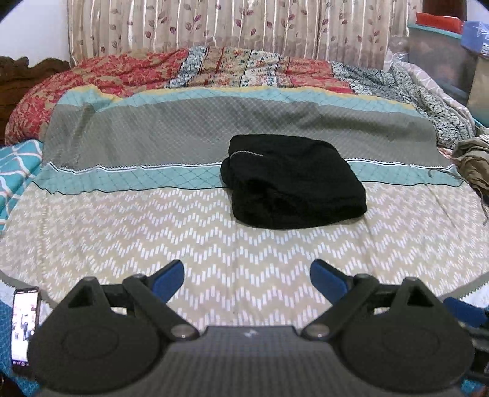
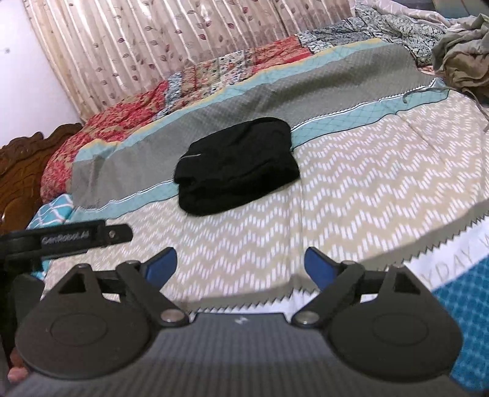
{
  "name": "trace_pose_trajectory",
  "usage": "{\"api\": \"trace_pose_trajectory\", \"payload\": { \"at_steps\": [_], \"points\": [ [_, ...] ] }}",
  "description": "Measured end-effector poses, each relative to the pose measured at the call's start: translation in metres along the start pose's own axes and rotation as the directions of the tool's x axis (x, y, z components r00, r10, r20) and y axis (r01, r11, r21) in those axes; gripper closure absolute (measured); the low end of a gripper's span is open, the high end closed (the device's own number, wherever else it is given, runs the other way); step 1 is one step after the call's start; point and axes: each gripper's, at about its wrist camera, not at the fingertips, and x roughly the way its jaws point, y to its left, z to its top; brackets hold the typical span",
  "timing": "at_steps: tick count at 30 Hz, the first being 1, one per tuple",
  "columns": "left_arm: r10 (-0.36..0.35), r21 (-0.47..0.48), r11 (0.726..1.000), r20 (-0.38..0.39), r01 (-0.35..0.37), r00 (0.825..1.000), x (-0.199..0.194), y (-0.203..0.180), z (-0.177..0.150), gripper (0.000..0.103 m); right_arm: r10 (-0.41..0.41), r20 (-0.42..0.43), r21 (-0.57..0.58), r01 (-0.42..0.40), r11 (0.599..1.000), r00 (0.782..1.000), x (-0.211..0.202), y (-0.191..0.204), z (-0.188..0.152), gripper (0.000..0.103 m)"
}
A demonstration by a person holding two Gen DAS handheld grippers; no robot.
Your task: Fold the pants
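Observation:
The black pants [image 1: 293, 183] lie folded into a compact bundle on the patterned bedspread [image 1: 152, 238], a zip line showing on top. In the right wrist view the same pants [image 2: 237, 168] sit mid-bed. My left gripper [image 1: 247, 274] hovers well short of the bundle, its blue-padded jaws spread wide with nothing between them. My right gripper [image 2: 241, 264] also stands open and holds nothing, over the near part of the bed. A part of the left gripper's body [image 2: 70, 236] shows at the left edge of the right wrist view.
A phone [image 1: 26, 326] with a lit screen lies at the near left bed edge. A crumpled olive garment [image 2: 464, 45] sits at the far right. A rumpled quilt [image 1: 214, 67] and curtain [image 1: 229, 24] line the far side; a carved wooden headboard [image 2: 24, 165] stands left.

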Motion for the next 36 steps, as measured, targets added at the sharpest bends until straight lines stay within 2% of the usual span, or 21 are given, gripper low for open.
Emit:
{"api": "trace_pose_trajectory", "payload": {
  "at_steps": [13, 23, 32, 36],
  "points": [
    [0.036, 0.042, 0.998, 0.060, -0.039, 0.998, -0.036, -0.011, -0.020, 0.005, 0.045, -0.031, 0.006, -0.044, 0.999, 0.999, -0.027, 0.011, -0.024, 0.010],
    [0.081, 0.071, 0.994, 0.067, -0.086, 0.994, -0.038, -0.015, -0.029, 0.001, 0.054, -0.068, 0.008, -0.053, 0.999, 0.996, -0.025, 0.012, -0.033, 0.010],
    [0.119, 0.097, 0.987, 0.070, -0.125, 0.990, -0.032, -0.021, -0.032, 0.000, 0.028, -0.050, 0.013, -0.028, 1.000, 0.998, -0.026, 0.009, -0.033, 0.010],
    [0.202, 0.132, 0.969, 0.051, -0.207, 0.978, -0.028, -0.028, -0.031, 0.000, 0.024, -0.053, 0.014, -0.023, 1.000, 0.998, -0.025, 0.009, -0.033, 0.010]
  ]
}}
